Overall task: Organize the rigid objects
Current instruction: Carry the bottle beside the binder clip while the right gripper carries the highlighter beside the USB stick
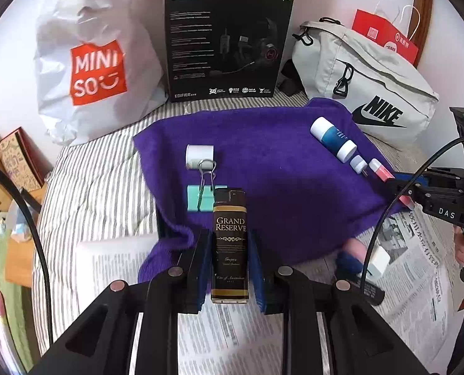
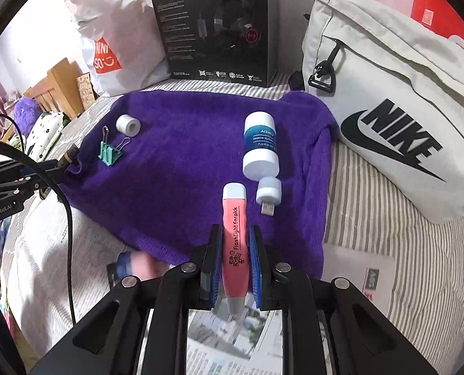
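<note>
The left gripper clamps the Grand Reserve lighter lengthwise, at the purple towel's six o'clock edge. The right gripper pinches the pink earpick mid-body, near the USB light at one o'clock, probably to lay it alongside.

On the purple towel lie one white tape roll, one green binder clip, one blue-and-white bottle and one small white USB plug. One black lighter and one pink earpick are held. Behind stand one black box, one grey bag and one white plastic bag.
</note>
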`<state>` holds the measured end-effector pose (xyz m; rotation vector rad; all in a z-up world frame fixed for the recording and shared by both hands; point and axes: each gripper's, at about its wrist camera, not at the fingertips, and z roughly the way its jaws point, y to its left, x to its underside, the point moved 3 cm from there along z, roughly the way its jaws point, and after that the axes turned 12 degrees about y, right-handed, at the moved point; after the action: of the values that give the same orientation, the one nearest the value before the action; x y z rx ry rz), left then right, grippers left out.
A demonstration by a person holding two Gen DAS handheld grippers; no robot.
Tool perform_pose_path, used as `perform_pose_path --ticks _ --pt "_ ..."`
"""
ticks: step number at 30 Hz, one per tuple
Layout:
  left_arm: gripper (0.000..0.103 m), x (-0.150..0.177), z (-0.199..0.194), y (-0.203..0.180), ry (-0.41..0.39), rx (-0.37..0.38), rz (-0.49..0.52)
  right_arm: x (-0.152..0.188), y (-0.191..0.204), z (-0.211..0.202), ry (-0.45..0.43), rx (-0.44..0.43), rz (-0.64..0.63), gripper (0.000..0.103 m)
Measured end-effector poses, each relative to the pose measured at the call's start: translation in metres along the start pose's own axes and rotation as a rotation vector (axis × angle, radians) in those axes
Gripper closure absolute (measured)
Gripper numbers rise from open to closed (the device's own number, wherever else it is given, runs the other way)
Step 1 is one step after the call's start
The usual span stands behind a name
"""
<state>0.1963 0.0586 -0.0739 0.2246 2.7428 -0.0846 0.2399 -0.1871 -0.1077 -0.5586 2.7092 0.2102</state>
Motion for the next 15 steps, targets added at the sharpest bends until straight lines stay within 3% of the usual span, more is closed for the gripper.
perform_pose_path --ticks 15 --pt "0.080 -0.038 0.038 -0.008 0.040 0.031 0.050 -0.020 -0.001 0.034 0.054 0.011 -0.033 0.086"
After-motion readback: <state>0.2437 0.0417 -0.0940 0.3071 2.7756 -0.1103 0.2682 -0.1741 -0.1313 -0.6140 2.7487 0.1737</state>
